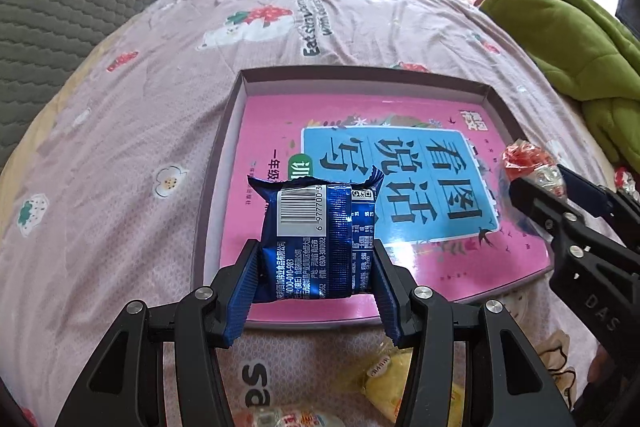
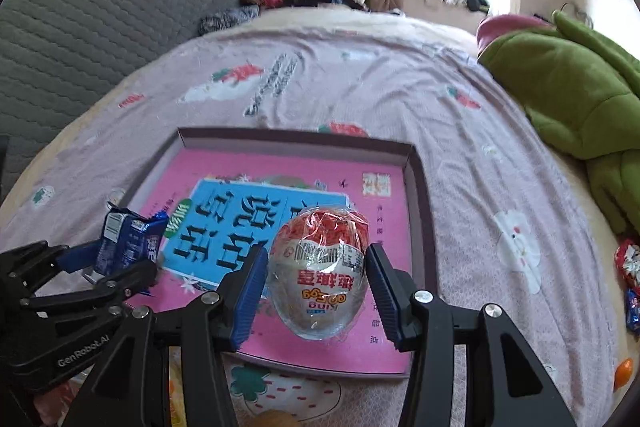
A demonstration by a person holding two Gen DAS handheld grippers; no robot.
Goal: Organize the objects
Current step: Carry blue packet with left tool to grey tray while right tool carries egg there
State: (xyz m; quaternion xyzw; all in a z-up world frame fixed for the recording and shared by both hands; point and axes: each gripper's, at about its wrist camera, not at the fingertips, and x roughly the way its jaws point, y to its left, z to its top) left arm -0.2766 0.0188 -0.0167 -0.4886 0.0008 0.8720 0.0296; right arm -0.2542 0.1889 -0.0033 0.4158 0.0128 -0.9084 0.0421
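My left gripper (image 1: 316,267) is clamped on a blue foil snack packet (image 1: 316,239), both ribbed pads pressed into its sides, barcode face up; it hangs over the near edge of the shallow box tray (image 1: 224,131), which holds a pink book (image 1: 400,195) with a blue title panel. My right gripper (image 2: 316,287) has an egg-shaped candy (image 2: 320,267) in clear and red wrap between its fingers, over the near right part of the same tray; the pads sit right at its sides, though I cannot tell whether they press it firmly. The tray lies on a pink strawberry-print bedsheet (image 2: 400,87). A green plush blanket (image 2: 580,99) is bunched at the right, and more wrapped sweets (image 2: 630,267) lie on the sheet near it.
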